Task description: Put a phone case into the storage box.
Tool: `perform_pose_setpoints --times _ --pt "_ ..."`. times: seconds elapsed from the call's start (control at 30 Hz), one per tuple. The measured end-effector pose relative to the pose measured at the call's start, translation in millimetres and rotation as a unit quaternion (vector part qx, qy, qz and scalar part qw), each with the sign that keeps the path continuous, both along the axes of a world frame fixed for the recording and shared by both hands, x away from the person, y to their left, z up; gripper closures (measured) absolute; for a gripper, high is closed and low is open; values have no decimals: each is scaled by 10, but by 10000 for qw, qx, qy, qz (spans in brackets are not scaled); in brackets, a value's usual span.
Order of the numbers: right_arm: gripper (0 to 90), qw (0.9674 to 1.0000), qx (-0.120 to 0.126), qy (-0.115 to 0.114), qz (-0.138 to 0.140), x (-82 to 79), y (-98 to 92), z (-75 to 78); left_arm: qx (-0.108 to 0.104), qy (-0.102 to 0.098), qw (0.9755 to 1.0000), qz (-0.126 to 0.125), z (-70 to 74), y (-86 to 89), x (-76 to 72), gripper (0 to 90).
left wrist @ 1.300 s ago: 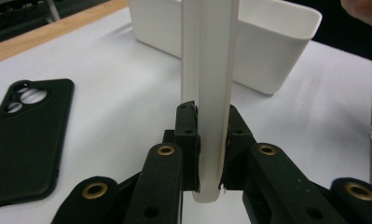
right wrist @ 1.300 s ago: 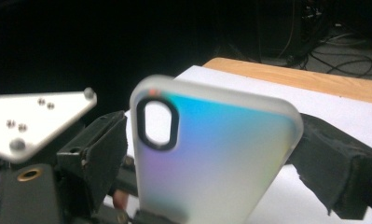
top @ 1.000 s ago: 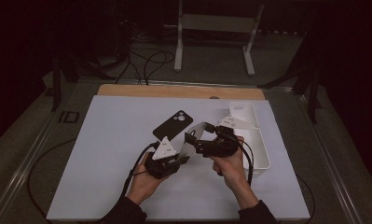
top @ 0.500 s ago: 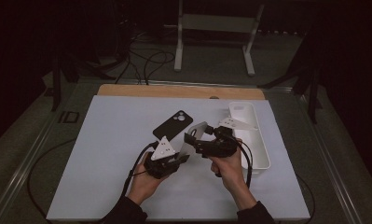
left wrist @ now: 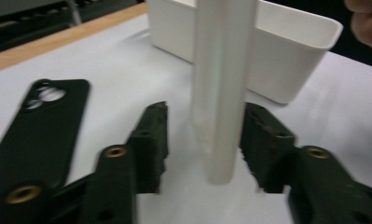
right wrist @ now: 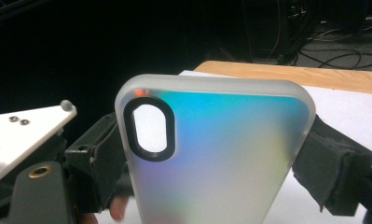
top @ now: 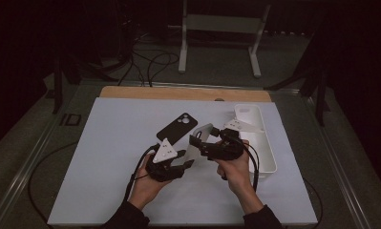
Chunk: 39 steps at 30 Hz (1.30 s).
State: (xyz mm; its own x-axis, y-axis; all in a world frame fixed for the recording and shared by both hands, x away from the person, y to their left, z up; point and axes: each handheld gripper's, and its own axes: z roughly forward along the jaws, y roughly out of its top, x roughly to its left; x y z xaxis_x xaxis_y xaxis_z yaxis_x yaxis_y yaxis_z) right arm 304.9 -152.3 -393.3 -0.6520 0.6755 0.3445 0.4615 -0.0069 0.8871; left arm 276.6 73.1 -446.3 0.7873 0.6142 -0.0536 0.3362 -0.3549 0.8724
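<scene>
A: Left hand-held gripper [left wrist: 200, 154]: jaws just been opening; pads now apart, gap visible on both sides of the frosted phone case [left wrist: 221, 88]; case edge between them but unpressed.

B: Noted; meaning for the work: probably a handover; weight now carried by the right hand-held gripper [right wrist: 211, 163] alone.

A: Agreed; right jaws clamped across the width of the case, pads pressing on both long edges; camera cut-out at upper left in the right gripper view.

B: Position of case?

A: Held off the worktop [top: 107, 157], upright and slightly tilted, between the two hand-held grippers; lower end hanging inside the left jaws, upper part in the right ones.

B: Surroundings?

A: Black phone case [top: 177, 128] flat on the worktop just beyond the left hand-held gripper; white tray [top: 267, 157] beside the right hand; wooden strip along the far edge.

B: Likely next: left withdrawal; risk of case swinging in the single grip.
</scene>
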Motion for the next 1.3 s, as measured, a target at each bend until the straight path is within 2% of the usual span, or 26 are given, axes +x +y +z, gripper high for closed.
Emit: perform_pose_setpoints --times 0.13,0.17,0.2,0.33,0.53,0.7,0.77,0.97,1.13,1.27,1.3 --pt "170 10000 -41 -32 11 4 -12 2 -56 -59 9998 182 16 79 -12 370" --pt "170 10000 -50 -39 16 4 -16 4 -70 -95 9995 294 26 130 -13 370" --pt "170 10000 -32 -34 53 8 -21 6 -53 -131 9992 369 28 155 -14 321" --pt "170 9999 -37 -16 115 15 -6 14 -26 -164 9983 558 25 227 -18 233" --pt "170 9999 -136 -82 -8 20 7 26 14 -115 9981 600 -3 291 -34 201" --pt "170 9997 -189 -126 -104 28 -41 52 -94 -57 9972 744 0 407 -35 151" --pt "170 9995 -217 -151 -145 33 -63 63 -96 -47 9960 888 7 457 -32 127" --pt "170 9993 -258 -182 -218 49 -126 91 -63 29 9944 1054 -9 617 -36 21" --pt "170 9990 -288 -202 -291 66 -174 118 -131 46 9912 1320 -54 748 -35 2" --pt "170 9987 -329 -223 -326 74 -193 137 -154 68 9904 1370 -68 800 -36 1" --pt "170 9987 -329 -223 -326 74 -193 137 -157 89 9892 1452 -93 862 -45 1"
